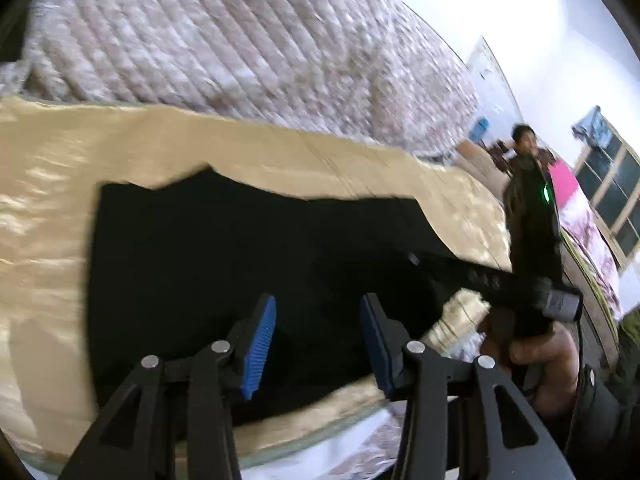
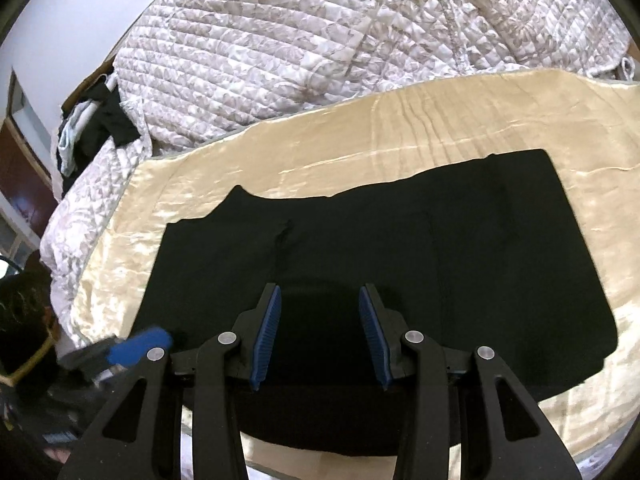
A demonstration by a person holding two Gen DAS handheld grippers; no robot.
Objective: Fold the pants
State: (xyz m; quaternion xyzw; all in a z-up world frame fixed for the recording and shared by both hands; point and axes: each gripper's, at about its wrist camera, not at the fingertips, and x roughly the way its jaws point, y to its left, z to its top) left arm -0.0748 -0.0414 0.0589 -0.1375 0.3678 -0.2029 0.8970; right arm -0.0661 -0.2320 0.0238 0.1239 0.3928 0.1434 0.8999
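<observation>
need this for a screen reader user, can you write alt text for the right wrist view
Black pants lie flat, already folded, on a cream cloth, seen from just above the open right gripper, whose blue-padded jaws hold nothing. A quilted floral blanket is bunched behind the cloth, and the blurred blue tip of the left gripper shows at lower left.

1. You face a bed covered by a quilted floral bedspread (image 2: 320,48) and a cream satin sheet (image 2: 440,120).
2. White wall (image 1: 500,8) behind; dark-paned window (image 1: 612,188) at your right.
</observation>
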